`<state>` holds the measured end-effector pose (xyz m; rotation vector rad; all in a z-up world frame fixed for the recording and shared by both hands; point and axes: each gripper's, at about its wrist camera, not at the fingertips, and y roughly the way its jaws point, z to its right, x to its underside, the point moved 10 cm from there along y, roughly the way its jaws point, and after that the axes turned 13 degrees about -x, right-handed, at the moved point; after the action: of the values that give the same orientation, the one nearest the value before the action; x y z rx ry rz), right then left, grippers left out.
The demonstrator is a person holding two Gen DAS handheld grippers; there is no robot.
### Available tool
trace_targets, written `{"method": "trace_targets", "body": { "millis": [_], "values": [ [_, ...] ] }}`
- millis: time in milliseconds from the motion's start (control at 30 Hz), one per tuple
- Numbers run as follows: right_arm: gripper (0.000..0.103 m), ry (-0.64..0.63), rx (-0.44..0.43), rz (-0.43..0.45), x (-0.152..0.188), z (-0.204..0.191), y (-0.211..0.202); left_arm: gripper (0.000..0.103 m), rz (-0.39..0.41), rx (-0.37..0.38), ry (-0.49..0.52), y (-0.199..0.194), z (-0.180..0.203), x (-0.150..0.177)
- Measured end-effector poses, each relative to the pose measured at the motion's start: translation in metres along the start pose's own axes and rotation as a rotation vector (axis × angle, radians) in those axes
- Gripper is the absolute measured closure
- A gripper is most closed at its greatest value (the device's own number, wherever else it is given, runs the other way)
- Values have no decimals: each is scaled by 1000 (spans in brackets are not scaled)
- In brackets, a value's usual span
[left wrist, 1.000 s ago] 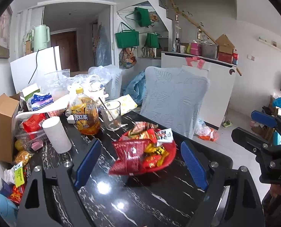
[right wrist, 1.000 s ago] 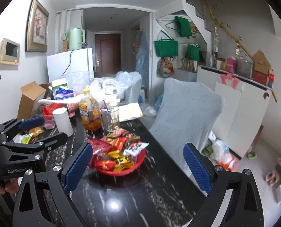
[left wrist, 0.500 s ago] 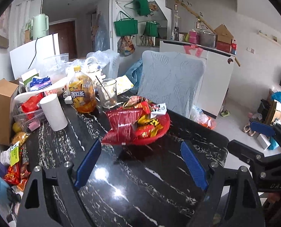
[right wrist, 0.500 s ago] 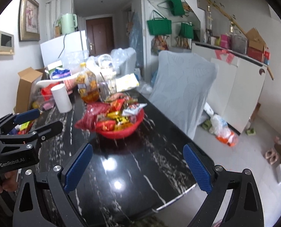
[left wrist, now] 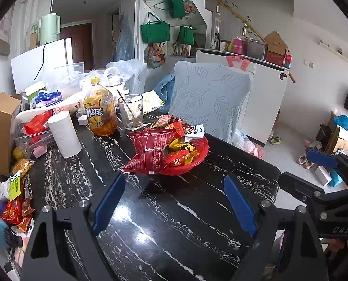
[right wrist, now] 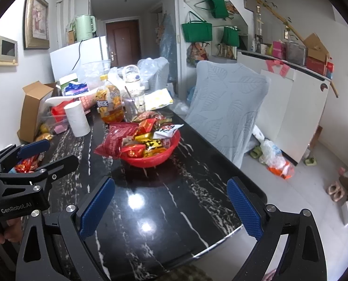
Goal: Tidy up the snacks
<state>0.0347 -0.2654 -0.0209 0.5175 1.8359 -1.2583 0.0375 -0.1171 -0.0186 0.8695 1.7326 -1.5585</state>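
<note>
The red basket (left wrist: 198,151) sits mid-table at my twelve o'clock, heaped with snack packets, and a big red bag (left wrist: 151,151) droops over its near rim onto the black marble table (left wrist: 174,222). More packets (left wrist: 15,207) lie loose at the table's left edge, about nine o'clock from my left claw (left wrist: 174,201). Both claws hang released and empty above bare tabletop, my right claw (right wrist: 170,205) likewise facing the basket. This heap could be snacks already gathered or a pile waiting to be sorted; I cannot tell which. For whichever packet comes next, I judge it best to pinch a flat sealed edge, lift gently so the foil doesn't slip, and keep clear of the glass (left wrist: 130,111) and tea bottle (left wrist: 100,110) at eleven o'clock.
</note>
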Motion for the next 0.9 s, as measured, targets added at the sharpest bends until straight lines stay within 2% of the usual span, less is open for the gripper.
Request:
{"method": "trace_targets", "body": {
  "millis": [900],
  "values": [
    [5,12,-15,-25,5,9,6,17,-2,7,5,1,10,-3]
  ]
}}
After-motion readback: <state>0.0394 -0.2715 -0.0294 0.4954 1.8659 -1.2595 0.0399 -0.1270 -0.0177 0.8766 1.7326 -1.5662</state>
